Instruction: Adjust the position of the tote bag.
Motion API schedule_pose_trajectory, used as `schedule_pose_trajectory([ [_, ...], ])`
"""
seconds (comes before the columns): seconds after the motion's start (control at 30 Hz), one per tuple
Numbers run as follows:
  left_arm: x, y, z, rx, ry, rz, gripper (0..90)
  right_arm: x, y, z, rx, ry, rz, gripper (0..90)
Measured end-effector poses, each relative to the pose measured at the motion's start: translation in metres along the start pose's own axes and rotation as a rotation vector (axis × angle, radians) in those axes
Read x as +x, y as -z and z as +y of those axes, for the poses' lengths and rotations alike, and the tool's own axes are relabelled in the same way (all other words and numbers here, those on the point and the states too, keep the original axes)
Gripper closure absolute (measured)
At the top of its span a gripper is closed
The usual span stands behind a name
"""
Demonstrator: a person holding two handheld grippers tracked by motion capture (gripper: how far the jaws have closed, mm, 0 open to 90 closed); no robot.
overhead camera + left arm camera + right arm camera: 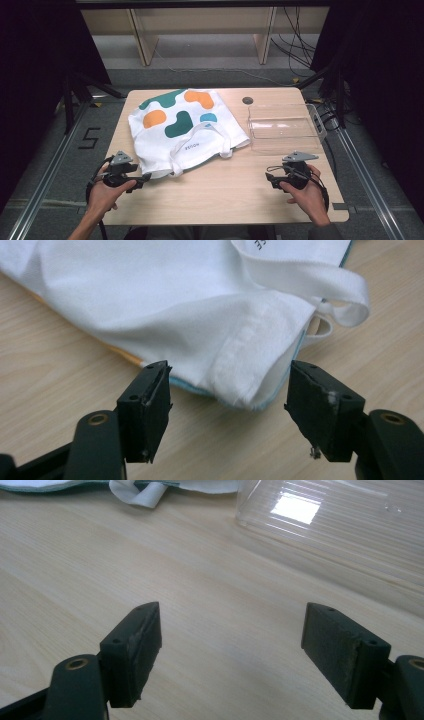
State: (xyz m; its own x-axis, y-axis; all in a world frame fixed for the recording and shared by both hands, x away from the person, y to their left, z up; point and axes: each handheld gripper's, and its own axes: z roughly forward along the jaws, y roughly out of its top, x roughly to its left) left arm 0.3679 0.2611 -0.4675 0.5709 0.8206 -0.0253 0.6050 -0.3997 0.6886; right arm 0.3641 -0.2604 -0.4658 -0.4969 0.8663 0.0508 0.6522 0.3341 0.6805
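Observation:
A white tote bag (185, 125) with orange, green and blue shapes lies flat on the left half of the wooden table (225, 200), its handles (222, 145) towards the middle. My left gripper (144, 176) sits at the bag's near left corner. In the left gripper view the hemmed corner (235, 370) lies between the jaws of that gripper (230, 372), which stand apart without pressing on the cloth. My right gripper (271, 178) rests low over bare wood at the near right, open, with nothing between its jaws (232, 625).
A clear plastic tray (285, 142) stands at the back right of the table, its ribbed wall (325, 525) ahead of the right gripper. A round cable hole (247, 100) is behind it. Dark curtains and floor rails flank the table.

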Motion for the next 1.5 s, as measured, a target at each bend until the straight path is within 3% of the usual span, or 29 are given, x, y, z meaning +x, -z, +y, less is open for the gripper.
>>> schedule_pose_trajectory([
  [0.17, 0.003, -0.013, 0.004, 0.03, -0.004, 0.005, 45.5, 0.001, 0.0, 0.0, 0.005, -0.001, -0.009, 25.0],
  [0.27, 0.007, -0.017, 0.005, 0.019, -0.016, 0.012, 68.8, 0.001, 0.0, 0.0, 0.006, -0.004, -0.007, 25.0],
  [0.37, 0.011, -0.017, 0.002, 0.048, -0.027, 0.027, 74.6, -0.001, -0.001, -0.001, -0.001, 0.028, -0.009, 24.9],
  [0.57, 0.031, -0.007, -0.006, 0.051, 0.016, 0.048, 77.3, 0.004, -0.006, 0.001, 0.011, 0.023, 0.008, 23.8],
  [0.63, 0.037, -0.004, -0.008, 0.045, 0.032, 0.063, 77.7, 0.005, -0.009, 0.004, 0.005, 0.053, 0.021, 22.4],
  [0.7, 0.042, -0.002, -0.01, 0.047, 0.042, 0.074, 78.0, 0.008, -0.015, 0.007, -0.013, 0.05, 0.054, 20.1],
  [0.77, 0.046, -0.002, -0.011, 0.051, 0.049, 0.078, 78.2, 0.009, -0.021, 0.011, -0.038, 0.102, 0.074, 18.8],
  [0.83, 0.049, -0.003, -0.012, 0.058, 0.053, 0.095, 78.6, 0.015, -0.027, 0.017, -0.035, 0.099, 0.097, 19.3],
  [0.87, 0.051, -0.001, -0.012, 0.067, 0.045, 0.091, 78.6, 0.017, -0.032, 0.021, -0.034, 0.115, 0.098, 20.5],
  [1.03, 0.059, -0.001, -0.015, 0.066, 0.085, 0.086, 78.6, 0.03, -0.058, 0.04, 0.002, 0.214, 0.086, 30.0],
  [1.13, 0.061, 0.0, -0.016, 0.063, 0.087, 0.083, 78.5, 0.035, -0.07, 0.051, -0.002, 0.246, 0.083, 38.5],
  [1.2, 0.062, -0.001, -0.016, 0.07, 0.083, 0.081, 78.5, 0.037, -0.079, 0.055, -0.013, 0.261, 0.095, 45.0],
  [1.27, 0.064, -0.001, -0.017, 0.068, 0.079, 0.07, 78.6, 0.041, -0.086, 0.058, 0.036, 0.263, 0.093, 47.6],
  [1.4, 0.064, 0.0, -0.016, 0.072, 0.071, 0.072, 78.6, 0.042, -0.097, 0.063, 0.007, 0.293, 0.09, 53.8],
  [1.43, 0.064, -0.001, -0.016, 0.07, 0.071, 0.069, 78.6, 0.043, -0.098, 0.065, -0.001, 0.278, 0.092, 54.9],
  [1.47, 0.064, -0.002, -0.017, 0.055, 0.083, 0.076, 78.6, 0.044, -0.099, 0.066, 0.017, 0.275, 0.097, 55.3],
  [1.5, 0.065, 0.0, -0.017, 0.078, 0.063, 0.079, 78.6, 0.044, -0.101, 0.067, 0.037, 0.288, 0.086, 56.0],
])
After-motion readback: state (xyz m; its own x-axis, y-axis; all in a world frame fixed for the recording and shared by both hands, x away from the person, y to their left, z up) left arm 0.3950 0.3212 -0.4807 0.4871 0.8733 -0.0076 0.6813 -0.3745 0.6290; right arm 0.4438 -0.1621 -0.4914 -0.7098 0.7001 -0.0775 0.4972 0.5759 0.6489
